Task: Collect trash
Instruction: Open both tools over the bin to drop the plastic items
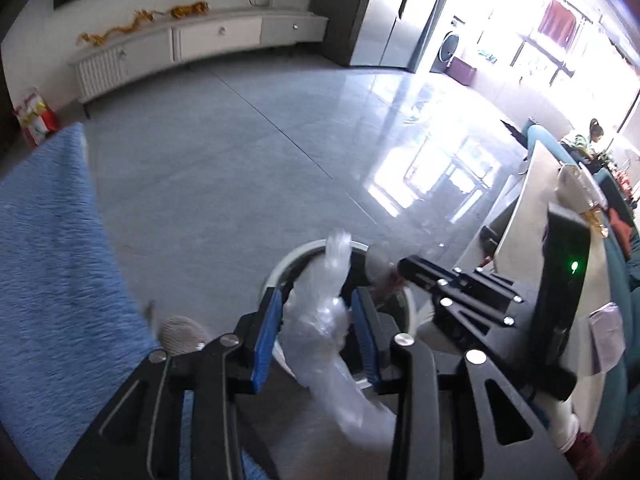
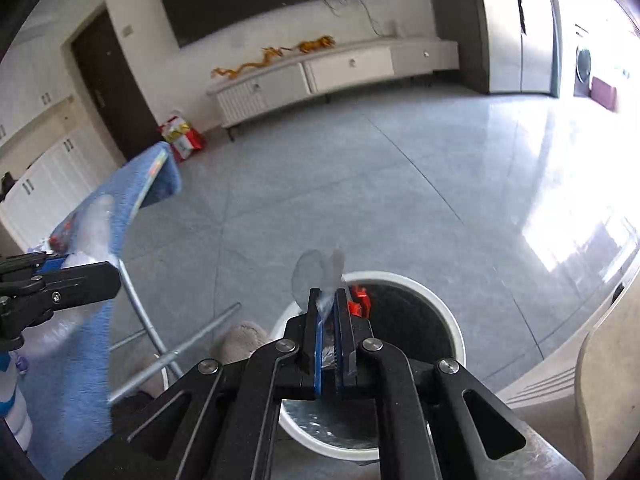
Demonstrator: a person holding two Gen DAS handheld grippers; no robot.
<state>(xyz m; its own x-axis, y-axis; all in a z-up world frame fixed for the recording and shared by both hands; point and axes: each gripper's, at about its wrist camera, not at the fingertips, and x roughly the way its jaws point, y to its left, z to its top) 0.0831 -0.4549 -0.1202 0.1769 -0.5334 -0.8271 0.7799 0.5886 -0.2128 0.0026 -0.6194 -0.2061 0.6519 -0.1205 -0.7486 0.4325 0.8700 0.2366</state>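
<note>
The bin's [image 1: 280, 268] near side is hidden behind the left tongs [image 1: 316, 320] in the left wrist view, and its inside is dark there. The plastic wrap [image 1: 328, 320] is blurred, its lower end cut off between the tong arms. In the right wrist view the left tongs [image 2: 60, 268] enter only partly at the left edge, blurred, with pale plastic at their tip; the blue towel [image 2: 120, 208] behind them is smeared too.

The plastic wrap is clear, crumpled film bunched into a long twisted wad, its upper end reaching over the bin's white rim. The scrap [image 2: 320, 276] in the right tongs [image 2: 330, 320] is a small, thin, see-through piece, hard to make out against the grey floor [image 2: 360, 184].

The left tongs stand partly open, their blue pads on either side of the wrap; I cannot tell whether they press it. The right tongs are drawn narrow, pinching the scrap between blue pads just above the bin [image 2: 440, 312], a round white one with a dark liner and something red [image 2: 358, 300] inside near its far rim.
</note>
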